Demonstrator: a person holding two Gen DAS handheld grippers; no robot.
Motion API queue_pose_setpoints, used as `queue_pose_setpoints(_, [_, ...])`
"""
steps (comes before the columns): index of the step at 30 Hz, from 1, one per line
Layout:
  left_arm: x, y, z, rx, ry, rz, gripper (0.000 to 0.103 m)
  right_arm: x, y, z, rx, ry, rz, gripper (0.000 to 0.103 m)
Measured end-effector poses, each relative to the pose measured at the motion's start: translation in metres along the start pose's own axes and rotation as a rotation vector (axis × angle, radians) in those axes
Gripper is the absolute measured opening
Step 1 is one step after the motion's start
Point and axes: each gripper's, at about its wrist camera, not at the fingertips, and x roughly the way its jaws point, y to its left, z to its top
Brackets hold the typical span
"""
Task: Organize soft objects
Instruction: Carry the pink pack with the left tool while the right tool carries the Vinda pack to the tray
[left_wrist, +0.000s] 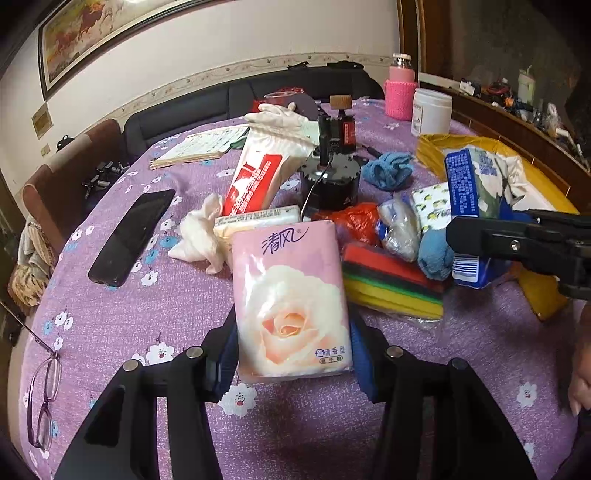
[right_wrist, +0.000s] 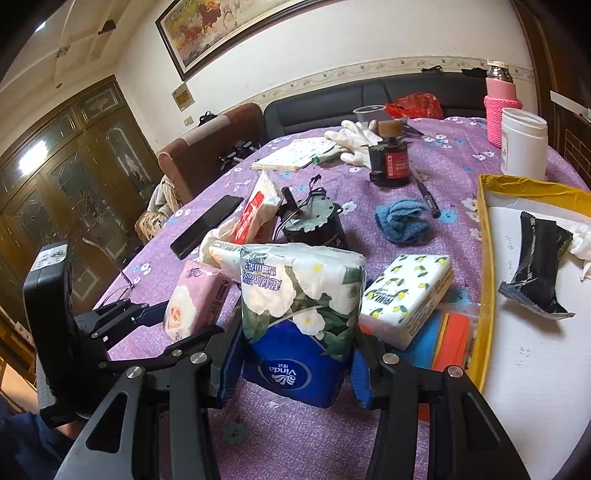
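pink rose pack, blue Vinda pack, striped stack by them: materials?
Pink rose pack: glossy thin plastic film over soft tissue, going by the sheen and rounded corners.
Blue Vinda pack: the same kind of film, creased at the top, likely tissue inside.
Striped stack: probably sponge scouring pads, matte coloured layers in a clear wrapper.

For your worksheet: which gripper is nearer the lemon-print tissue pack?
Right. The right gripper holds the Vinda pack beside the lemon-print tissue pack; the left gripper is farther away.

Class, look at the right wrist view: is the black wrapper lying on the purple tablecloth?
No: the black wrapper lies on the white floor inside the yellow-rimmed box, not on the purple tablecloth.
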Motion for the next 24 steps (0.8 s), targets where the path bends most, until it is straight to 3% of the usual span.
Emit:
queue_pose_setpoints(9, [-0.009,0.001,0.009,-0.035,-0.028,-0.081,0.051,-0.011,-0.017,0.004,0.072,-0.037,-0.019,0.053])
queue_pose_setpoints(17, [-0.016,-0.024,0.028,0.004,-0.046,-0.138,0.051,-0.026,-0.039,0.007,0.161,-0.091,-0.036,0.053])
queue_pose_setpoints(24, [-0.023,-0.076,0.059,0.075,-0.061,-0.246,0.051,-0.047,-0.085,0.008,0.343,-0.164,-0.168,0.053])
